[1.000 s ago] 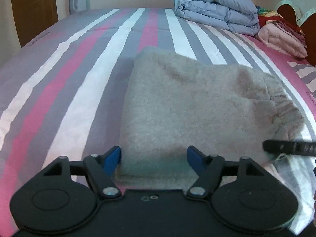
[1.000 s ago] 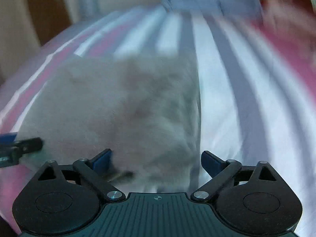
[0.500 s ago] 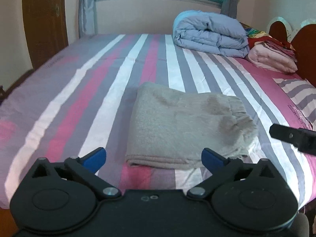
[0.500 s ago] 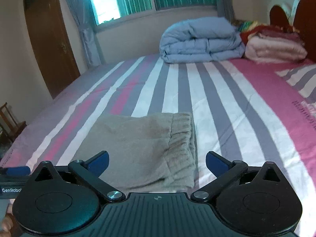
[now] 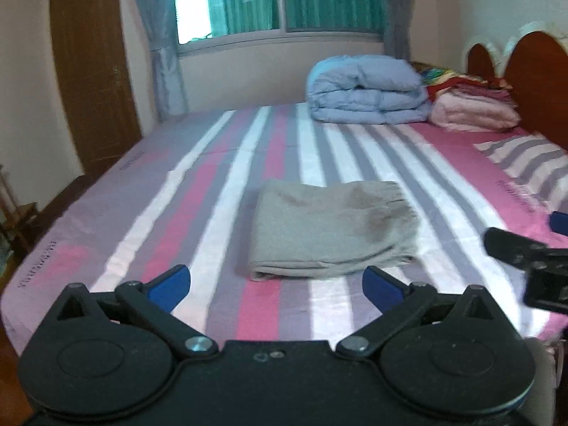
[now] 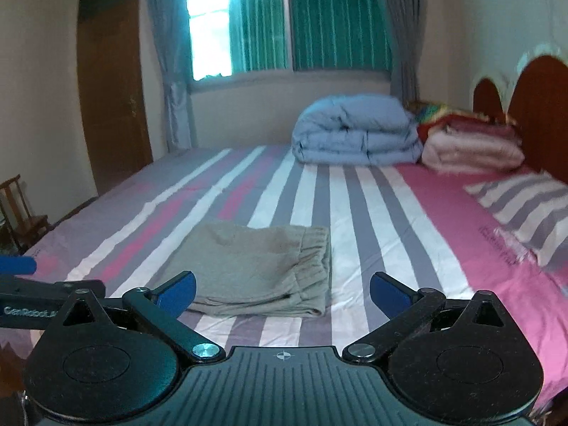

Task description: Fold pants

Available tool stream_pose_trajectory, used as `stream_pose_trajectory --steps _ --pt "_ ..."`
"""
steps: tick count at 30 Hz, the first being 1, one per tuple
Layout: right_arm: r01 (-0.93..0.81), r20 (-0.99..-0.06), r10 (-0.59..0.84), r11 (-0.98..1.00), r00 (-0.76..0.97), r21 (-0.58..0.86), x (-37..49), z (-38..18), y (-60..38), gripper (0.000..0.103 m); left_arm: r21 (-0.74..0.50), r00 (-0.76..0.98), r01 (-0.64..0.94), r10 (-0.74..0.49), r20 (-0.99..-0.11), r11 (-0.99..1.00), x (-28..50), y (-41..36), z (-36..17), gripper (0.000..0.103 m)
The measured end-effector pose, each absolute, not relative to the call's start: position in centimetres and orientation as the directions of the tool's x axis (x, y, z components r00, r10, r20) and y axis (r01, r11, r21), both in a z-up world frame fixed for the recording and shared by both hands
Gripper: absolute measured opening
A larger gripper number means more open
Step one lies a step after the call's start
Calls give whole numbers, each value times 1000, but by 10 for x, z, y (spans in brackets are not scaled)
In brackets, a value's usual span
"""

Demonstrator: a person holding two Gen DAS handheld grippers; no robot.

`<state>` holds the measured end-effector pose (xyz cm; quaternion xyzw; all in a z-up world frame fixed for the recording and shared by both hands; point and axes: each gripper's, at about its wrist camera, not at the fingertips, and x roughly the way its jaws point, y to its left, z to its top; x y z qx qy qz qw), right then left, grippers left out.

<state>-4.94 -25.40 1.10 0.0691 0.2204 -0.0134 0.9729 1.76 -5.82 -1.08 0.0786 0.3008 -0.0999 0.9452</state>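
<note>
Readable text: "GenRobot" on the left gripper's side arm as seen from the right wrist view, cut off at the end; dark print along the bed sheet's edges is too blurred to read. Bed (image 5: pixel 213 191) with pink/grey/white striped sheet fills most of both views. Window (image 6: pixel 291 25) with green curtains on the far wall, wooden door (image 6: pixel 113 81) to its left, wooden headboard (image 6: pixel 539 106) at right. Folded blue duvet (image 6: pixel 355 131) at the far end of the bed, stack of pink and red blankets (image 6: pixel 472 145) just beside it, striped pillow (image 6: pixel 525 206) at the right edge. Nothing lies between the tongs and the garment. Grey pants (image 5: pixel 330 227) folded into a compact rectangle, flat on the sheet near the bed's front edge, elastic waistband on the right side. Left gripper (image 5: pixel 277 284) jaws spread wide, holding nothing, clear of the pants, which sit ahead between the blue fingertips. Right gripper (image 6: pixel 284 294) also spread, empty, pants ahead and slightly left, not touching.
</note>
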Motion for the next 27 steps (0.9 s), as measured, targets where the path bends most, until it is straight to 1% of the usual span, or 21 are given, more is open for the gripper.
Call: stream_pose_trajectory --steps 3,4,7,9,12,15,19,27 --pt "53 -399 1 991 917 126 -69 12 -248 103 0 781 272 -221 -585 962 5 -54 -8 97" --pt "57 -395 -3 991 919 125 -73 13 -246 103 -4 786 253 -208 -583 967 1 -55 -8 97" --pt "70 -370 -21 990 929 119 -84 14 -244 103 21 798 237 -182 -575 971 -7 -59 -7 97" --pt "72 -366 -35 994 930 87 -89 15 -242 103 32 809 233 -176 -561 972 -12 -59 -7 97" --pt "69 -346 -41 995 937 70 -97 16 -239 103 29 819 230 -177 -546 973 -15 -58 -7 97" --pt "67 -343 -36 995 939 79 -99 17 -240 103 2 821 233 -196 -536 972 -16 -53 -6 97" --pt "75 -337 -38 993 941 97 -100 19 -246 103 -7 826 214 -184 -533 977 -13 -49 -7 97" --pt "74 -357 -26 990 934 122 -95 16 -254 103 21 825 192 -150 -545 981 -6 -52 -12 97"
